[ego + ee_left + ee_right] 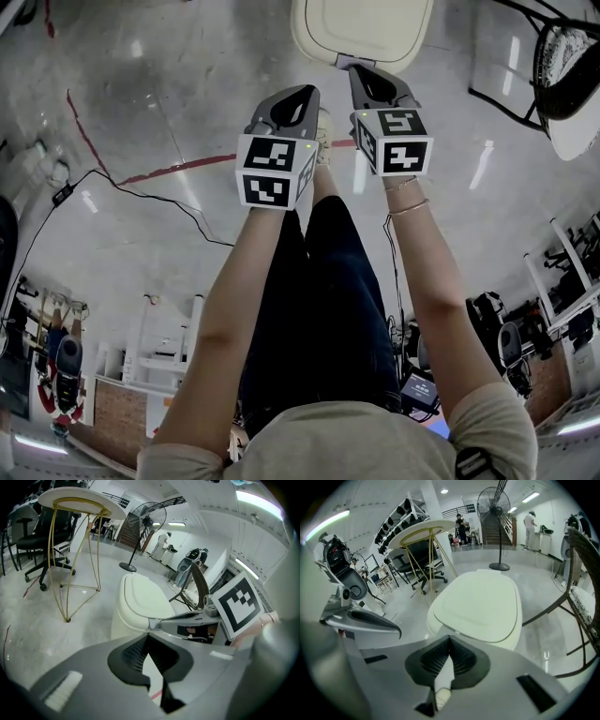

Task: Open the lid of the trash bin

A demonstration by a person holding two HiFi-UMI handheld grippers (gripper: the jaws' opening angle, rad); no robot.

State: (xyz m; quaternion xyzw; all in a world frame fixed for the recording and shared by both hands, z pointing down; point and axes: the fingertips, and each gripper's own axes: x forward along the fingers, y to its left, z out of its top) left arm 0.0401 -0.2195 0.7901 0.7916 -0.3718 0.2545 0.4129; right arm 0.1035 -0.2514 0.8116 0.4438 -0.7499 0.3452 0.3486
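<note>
Your right claw (355,67) was closed and empty, its tip at the near edge of the shut lid (483,602) of the trash bin (125,620). Your left claw (307,92), also closed on nothing, hung just beside it above the floor (187,112).

Pale, glossy concrete floor (187,84), bearing a cream trash bin (361,28) with lid down, crossed by a red line (178,169) and a black cable (159,199), with a black-framed chair (562,56) and a gold-legged table (79,501) standing near the bin.
</note>
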